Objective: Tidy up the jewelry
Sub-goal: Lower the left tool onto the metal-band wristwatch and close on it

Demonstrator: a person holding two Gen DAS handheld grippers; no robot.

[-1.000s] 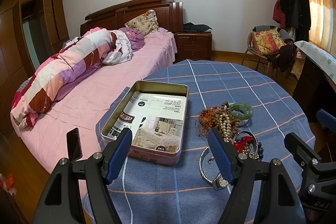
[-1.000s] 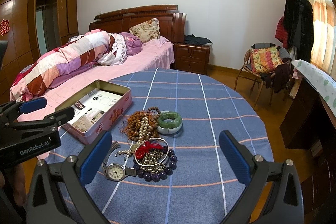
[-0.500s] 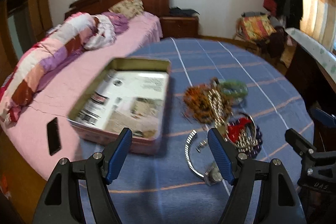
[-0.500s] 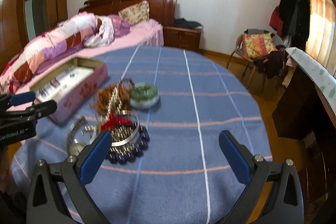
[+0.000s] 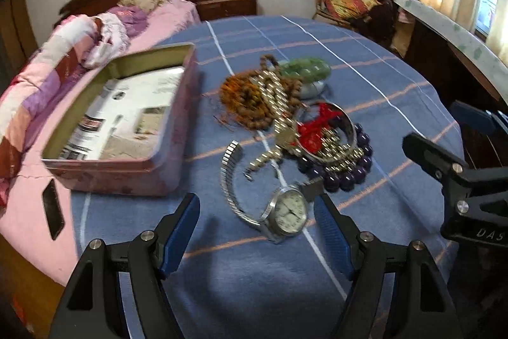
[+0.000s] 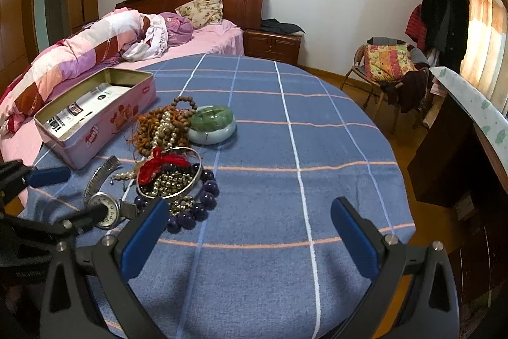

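1. Lying at the lower centre of the left wrist view, the silver wristwatch with white dial (image 5: pixel 287 213) now sits nearer the left gripper (image 5: pixel 257 231), whose released jaws have descended around it.
2. Behind, the pink rectangular tin (image 5: pixel 120 129) awaits.
3. Hovering alongside, the right gripper (image 6: pixel 250 231) is released too.

Tin's (image 5: pixel 111 123) printed insert motion-blurred, illegible; watch (image 6: pixel 104 210) partly hidden.

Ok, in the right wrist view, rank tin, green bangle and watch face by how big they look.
1. Tin, clearly largest.
2. Green bangle.
3. Watch face, smallest, partly hidden by the left gripper, though nearer the camera.
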